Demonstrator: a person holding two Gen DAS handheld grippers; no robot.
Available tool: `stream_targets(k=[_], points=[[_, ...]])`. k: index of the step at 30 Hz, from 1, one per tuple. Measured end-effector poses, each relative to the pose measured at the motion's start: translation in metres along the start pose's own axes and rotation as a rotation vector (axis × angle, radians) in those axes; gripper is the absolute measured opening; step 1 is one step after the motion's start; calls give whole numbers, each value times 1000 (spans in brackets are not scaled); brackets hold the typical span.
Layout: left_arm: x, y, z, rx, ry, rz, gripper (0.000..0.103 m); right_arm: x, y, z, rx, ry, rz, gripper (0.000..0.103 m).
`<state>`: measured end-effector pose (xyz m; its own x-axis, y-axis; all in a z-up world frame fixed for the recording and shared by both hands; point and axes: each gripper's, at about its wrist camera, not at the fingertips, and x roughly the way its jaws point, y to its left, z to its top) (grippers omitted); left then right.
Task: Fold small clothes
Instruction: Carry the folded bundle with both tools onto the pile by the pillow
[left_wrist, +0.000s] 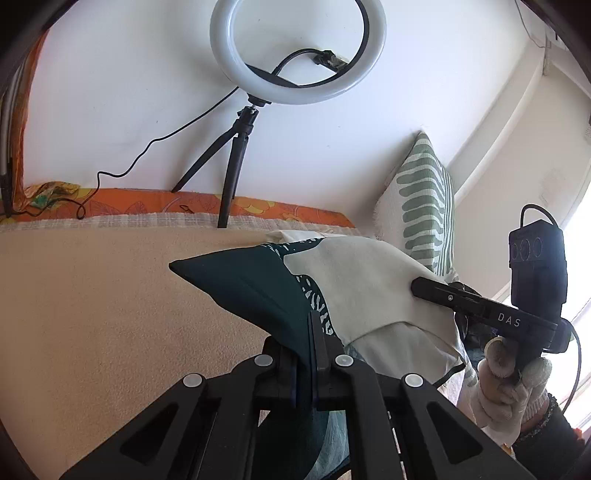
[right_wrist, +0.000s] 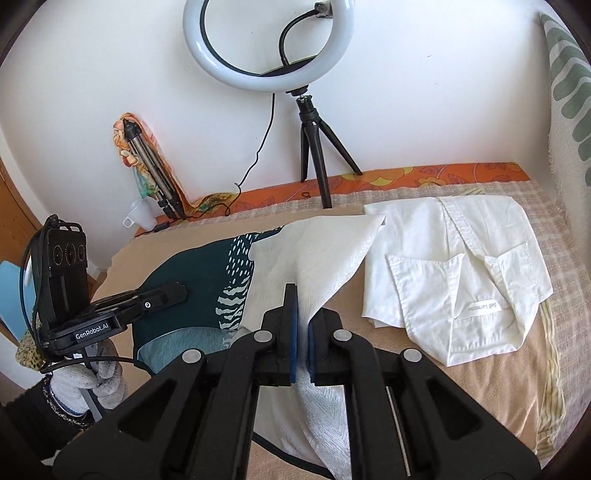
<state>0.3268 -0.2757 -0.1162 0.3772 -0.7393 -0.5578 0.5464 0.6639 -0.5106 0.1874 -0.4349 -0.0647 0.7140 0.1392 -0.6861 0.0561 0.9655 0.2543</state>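
A small garment in dark teal (left_wrist: 251, 288) and cream (right_wrist: 325, 254), with a white speckled print, hangs lifted between both grippers above the tan blanket (left_wrist: 92, 314). My left gripper (left_wrist: 309, 354) is shut on its teal part. My right gripper (right_wrist: 301, 332) is shut on its cream part. The left gripper (right_wrist: 173, 291) shows at the left of the right wrist view, pinching the teal side. In the left wrist view the right gripper (left_wrist: 421, 286) reaches in from the right onto the cream cloth, held by a gloved hand (left_wrist: 509, 384).
A folded white shirt (right_wrist: 454, 266) lies on the blanket to the right. At the back wall stands a ring light on a black tripod (right_wrist: 314, 147). A green-patterned cushion (left_wrist: 424, 199) leans at the right. A folded tripod (right_wrist: 151, 170) and a white cup (right_wrist: 138, 216) sit at the back left.
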Motion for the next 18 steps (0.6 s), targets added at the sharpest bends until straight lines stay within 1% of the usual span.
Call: stream_targets(k=[6, 8, 10, 12, 18], points=[[65, -41, 29, 53, 2, -14, 1, -7, -63, 24, 22, -32, -89, 5], [84, -54, 37, 72, 0, -6, 1, -9, -84, 32, 38, -40, -103, 5], [101, -64, 42, 72, 1, -14, 1, -9, -104, 39, 50, -48, -114, 5], [118, -72, 48, 75, 2, -16, 1, -9, -119, 46, 43, -55, -145, 5], [160, -92, 60, 123, -5, 17, 1, -3, -156, 65, 26, -65, -224, 5]])
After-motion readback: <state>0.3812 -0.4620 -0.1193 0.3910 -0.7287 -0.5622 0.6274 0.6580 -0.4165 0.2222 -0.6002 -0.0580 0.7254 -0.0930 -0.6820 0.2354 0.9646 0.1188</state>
